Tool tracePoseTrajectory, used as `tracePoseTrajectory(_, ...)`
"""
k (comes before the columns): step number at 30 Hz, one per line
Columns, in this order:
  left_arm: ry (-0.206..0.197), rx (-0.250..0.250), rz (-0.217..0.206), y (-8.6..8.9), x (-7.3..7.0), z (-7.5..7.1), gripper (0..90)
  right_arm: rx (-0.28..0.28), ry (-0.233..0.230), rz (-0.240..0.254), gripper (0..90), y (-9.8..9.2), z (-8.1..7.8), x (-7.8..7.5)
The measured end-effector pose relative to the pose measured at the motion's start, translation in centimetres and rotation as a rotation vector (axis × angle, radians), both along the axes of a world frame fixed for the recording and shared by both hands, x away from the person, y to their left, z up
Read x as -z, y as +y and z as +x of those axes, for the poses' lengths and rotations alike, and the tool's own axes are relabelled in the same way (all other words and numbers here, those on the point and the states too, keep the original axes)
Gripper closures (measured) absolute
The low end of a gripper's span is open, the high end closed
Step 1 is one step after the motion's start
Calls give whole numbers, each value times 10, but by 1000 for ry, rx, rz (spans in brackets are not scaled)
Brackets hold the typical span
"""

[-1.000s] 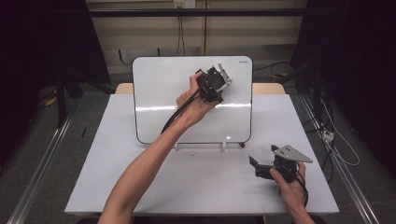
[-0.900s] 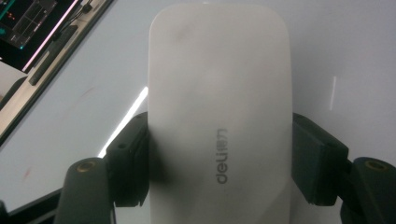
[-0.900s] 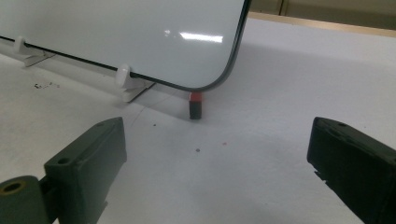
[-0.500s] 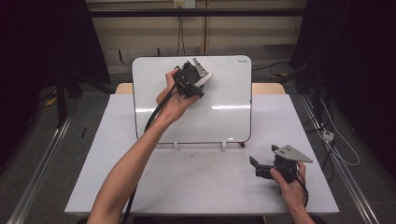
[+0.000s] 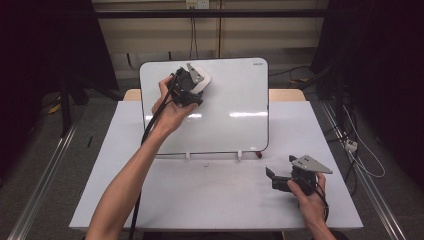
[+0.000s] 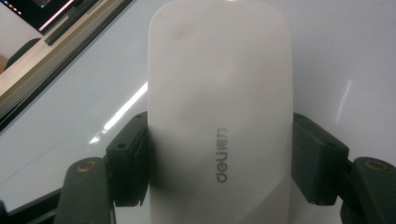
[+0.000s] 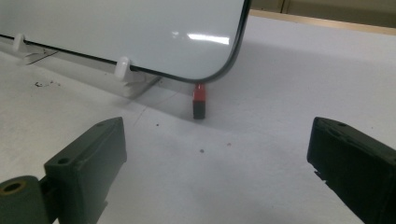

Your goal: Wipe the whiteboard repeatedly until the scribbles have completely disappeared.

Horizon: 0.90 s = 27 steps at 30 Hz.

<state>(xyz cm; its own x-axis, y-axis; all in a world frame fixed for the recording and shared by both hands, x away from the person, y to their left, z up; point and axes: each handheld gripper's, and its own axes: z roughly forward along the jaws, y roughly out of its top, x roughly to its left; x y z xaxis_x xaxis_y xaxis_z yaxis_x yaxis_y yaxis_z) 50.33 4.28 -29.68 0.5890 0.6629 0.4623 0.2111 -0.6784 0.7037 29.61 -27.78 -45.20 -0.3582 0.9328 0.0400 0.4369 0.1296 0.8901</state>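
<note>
We take the whiteboard (image 5: 235,115) as our landmark; it stands propped on the white table (image 5: 210,200), leaning back on two small white clips (image 7: 122,67) at its lower edge. Against the board's upper left area we see the left gripper (image 5: 196,86), its jaws clamped on a white eraser (image 6: 219,116) with grey "deli" lettering. In the left gripper view the two black pads press both long sides of the eraser, whose lower end is cut off by the frame, so we cannot tell how far back it sits in the jaws. In the high view the eraser shows only as a pale patch beside the gripper's grey plate, and whether its underside touches the board we cannot make out.

In front of the board's lower right corner, well apart from it, the right gripper (image 5: 272,179) sits low at the table, jaws spread apart with nothing between them. In the right gripper view a small red and black object (image 7: 199,100) stands just under that corner; it is too small for us to identify. Dark specks lie on the table near the clips.
</note>
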Motion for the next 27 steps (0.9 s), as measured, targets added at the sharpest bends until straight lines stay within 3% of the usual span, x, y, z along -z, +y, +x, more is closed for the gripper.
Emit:
tracePoseTrajectory(3,-25,-8,15,-4,3,-3,309,-2,-3,-4,44,0,0,0)
tracePoseTrajectory(16,4,-36,-10,-12,-8,8,308,0,-6,-6,44,-1,0,-1)
tracePoseTrajectory(27,4,-28,17,-27,-12,12,309,2,-11,-6,43,-2,0,-1)
